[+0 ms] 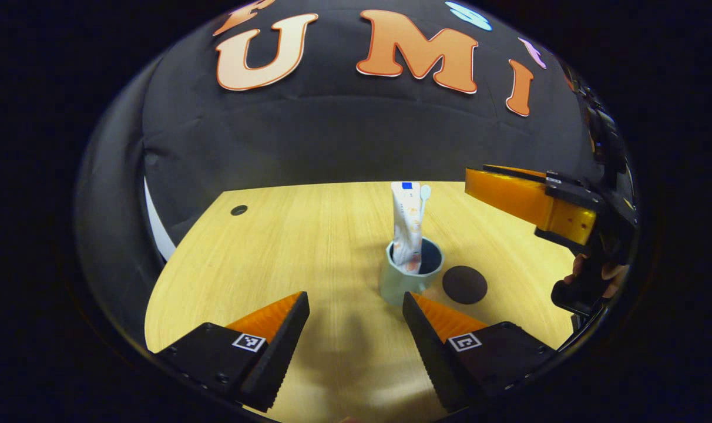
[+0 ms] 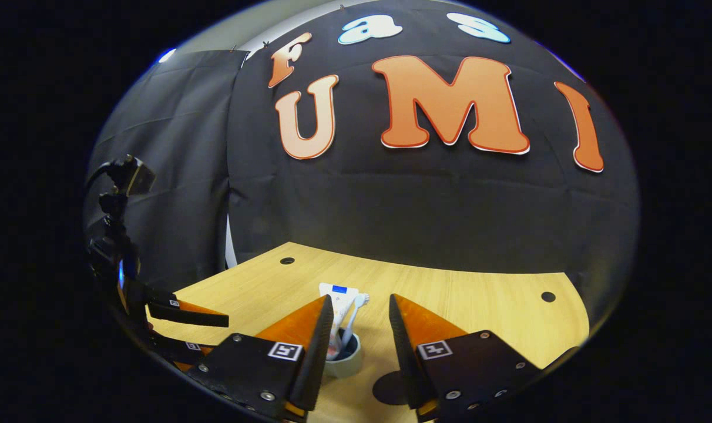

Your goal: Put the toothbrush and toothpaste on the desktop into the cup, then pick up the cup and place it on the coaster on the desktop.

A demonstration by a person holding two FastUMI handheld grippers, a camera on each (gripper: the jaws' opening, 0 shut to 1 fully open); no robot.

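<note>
A pale cup stands upright on the wooden desktop, with a white toothpaste tube and a light toothbrush standing in it. A dark round coaster lies just to its right, apart from it. My left gripper is open, low over the desk just short of the cup. My right gripper hovers above and right of the coaster. In the right gripper view, the right gripper is open above the cup, with the toothpaste, toothbrush and coaster below it.
A cable hole sits at the desk's far left, and two more holes near its back edge. A hand holds the right gripper. The left gripper is at the left of the right gripper view.
</note>
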